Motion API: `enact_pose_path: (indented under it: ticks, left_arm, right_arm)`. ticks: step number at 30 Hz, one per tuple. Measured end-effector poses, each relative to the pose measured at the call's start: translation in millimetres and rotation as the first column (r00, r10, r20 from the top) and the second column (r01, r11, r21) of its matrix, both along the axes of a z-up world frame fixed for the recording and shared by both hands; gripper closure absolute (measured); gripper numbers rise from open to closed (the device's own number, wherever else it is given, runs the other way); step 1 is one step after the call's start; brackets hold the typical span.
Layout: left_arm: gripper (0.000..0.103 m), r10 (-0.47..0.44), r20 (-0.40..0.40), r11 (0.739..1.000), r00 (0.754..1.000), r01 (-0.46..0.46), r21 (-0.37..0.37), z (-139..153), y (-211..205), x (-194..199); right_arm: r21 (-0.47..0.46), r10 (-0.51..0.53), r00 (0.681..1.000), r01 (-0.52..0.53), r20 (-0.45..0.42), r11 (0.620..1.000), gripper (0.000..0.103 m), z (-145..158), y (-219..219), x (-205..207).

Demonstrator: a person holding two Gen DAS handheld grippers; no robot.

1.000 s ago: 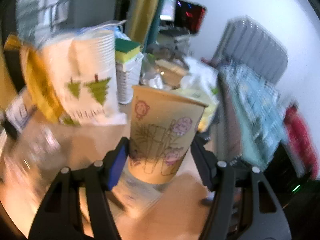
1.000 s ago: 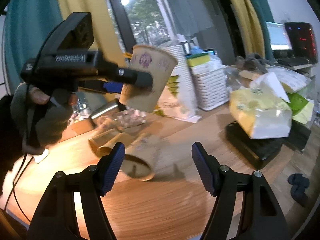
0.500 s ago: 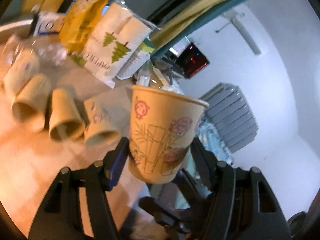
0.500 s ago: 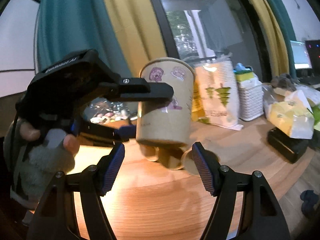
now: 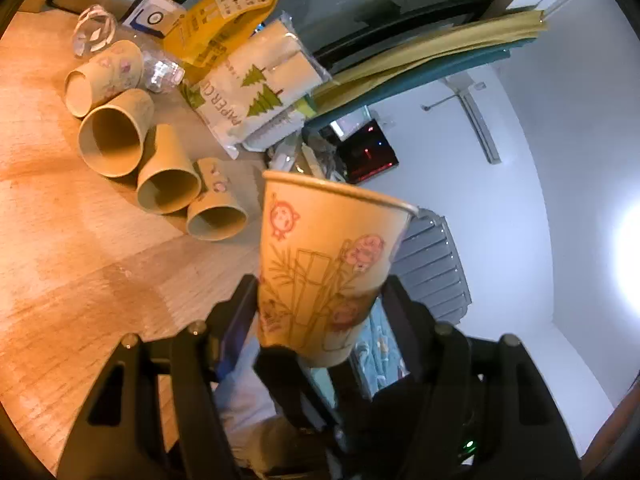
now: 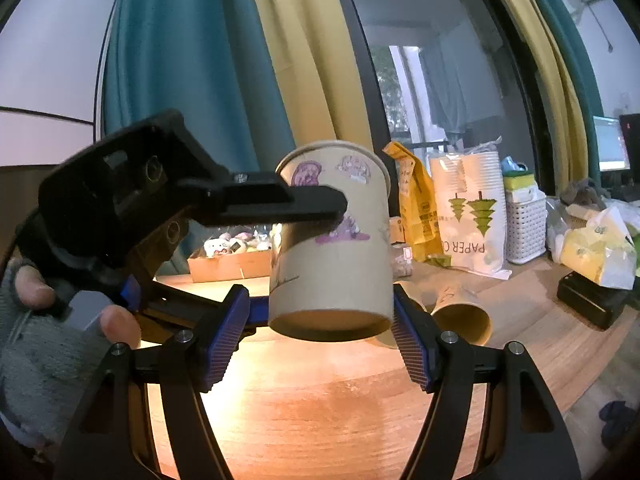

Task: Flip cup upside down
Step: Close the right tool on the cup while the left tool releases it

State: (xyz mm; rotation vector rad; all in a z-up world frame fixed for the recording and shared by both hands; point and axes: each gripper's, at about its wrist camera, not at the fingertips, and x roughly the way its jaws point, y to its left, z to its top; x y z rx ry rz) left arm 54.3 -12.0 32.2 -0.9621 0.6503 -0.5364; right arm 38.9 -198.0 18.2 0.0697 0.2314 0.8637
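My left gripper (image 5: 320,304) is shut on a tan paper cup (image 5: 324,268) printed with cartoon pigs and bamboo, held in the air above the wooden table (image 5: 60,248). In the right wrist view the same cup (image 6: 332,256) hangs rim up in the left gripper's black fingers (image 6: 280,204). My right gripper (image 6: 320,340) is open, its blue pads on either side of the cup's base, not touching it.
Several paper cups (image 5: 112,140) lie on their sides on the table. Behind them are a paper-cup bag (image 5: 248,92), a yellow bag (image 5: 224,12) and a white basket (image 6: 524,224). A black box (image 6: 592,300) sits at the right edge.
The left gripper has rolled and carried the cup closer to the right gripper. The cup's base now sits between the right gripper's open pads.
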Motion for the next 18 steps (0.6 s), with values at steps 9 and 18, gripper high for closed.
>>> enact_pose_path:
  ticks: [9,18]
  left_arm:
    - [0.038,0.001,-0.007,0.999,1.000,-0.002,-0.048,-6.8,-3.5,4.0]
    - [0.038,-0.010,0.011,0.998,1.000,0.011,-0.063,-5.6,-4.0,2.9]
  right_arm:
    - [0.030,-0.043,0.999,0.043,-0.003,0.999,0.042,-4.7,-2.3,5.2]
    - [0.047,-0.063,0.997,0.062,0.035,0.997,0.044,-2.3,-6.9,-0.6]
